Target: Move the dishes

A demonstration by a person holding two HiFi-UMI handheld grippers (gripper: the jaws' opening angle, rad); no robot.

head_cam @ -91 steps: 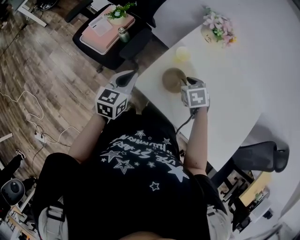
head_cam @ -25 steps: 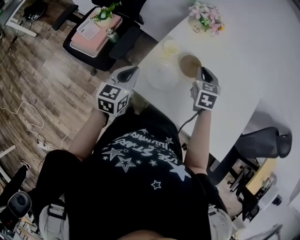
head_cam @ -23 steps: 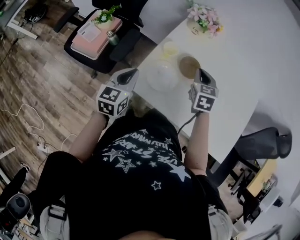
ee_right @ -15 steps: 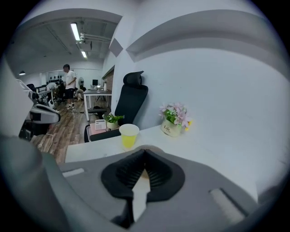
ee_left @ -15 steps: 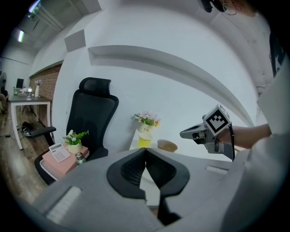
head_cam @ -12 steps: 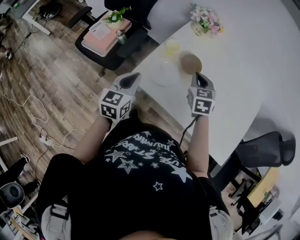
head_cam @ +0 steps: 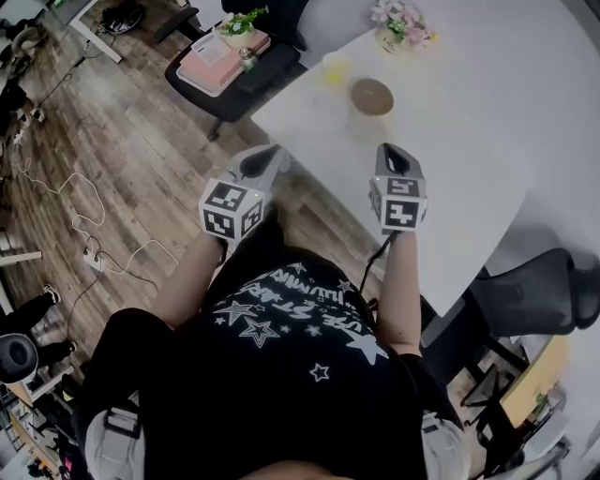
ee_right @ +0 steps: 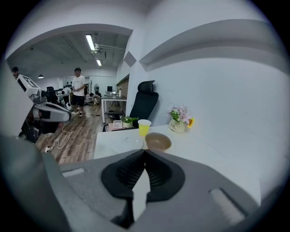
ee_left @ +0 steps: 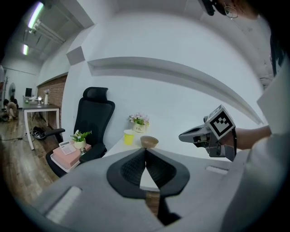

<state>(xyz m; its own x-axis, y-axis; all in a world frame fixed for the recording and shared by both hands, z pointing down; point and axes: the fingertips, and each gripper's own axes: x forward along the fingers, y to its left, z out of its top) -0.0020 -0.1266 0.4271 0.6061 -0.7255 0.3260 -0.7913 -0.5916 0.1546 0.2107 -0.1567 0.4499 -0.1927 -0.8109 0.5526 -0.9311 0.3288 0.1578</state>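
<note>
A brown bowl point(head_cam: 372, 97) sits on the white table point(head_cam: 469, 159), beside a yellow cup point(head_cam: 335, 67). In the right gripper view a clear glass plate point(ee_right: 127, 142) lies left of the bowl point(ee_right: 157, 141) and in front of the cup point(ee_right: 144, 127). My right gripper point(head_cam: 392, 156) hovers over the table's near part, well short of the bowl, shut and empty. My left gripper point(head_cam: 260, 161) is shut and empty too, held over the floor left of the table's edge. The left gripper view shows the bowl point(ee_left: 149, 142), the cup point(ee_left: 128, 137) and the right gripper point(ee_left: 190, 135).
A pot of pink flowers point(head_cam: 398, 21) stands behind the dishes. A black office chair point(head_cam: 225, 66) off the table's far corner carries a pink box with a small plant. Cables point(head_cam: 66, 225) lie on the wooden floor. Another chair point(head_cam: 534, 300) is at the right. A person point(ee_right: 78, 93) stands far off.
Both grippers have drawn back from the dishes; the bowl, beside the right gripper 3.6 s ago, now lies well ahead of it. Both stay shut and empty.
</note>
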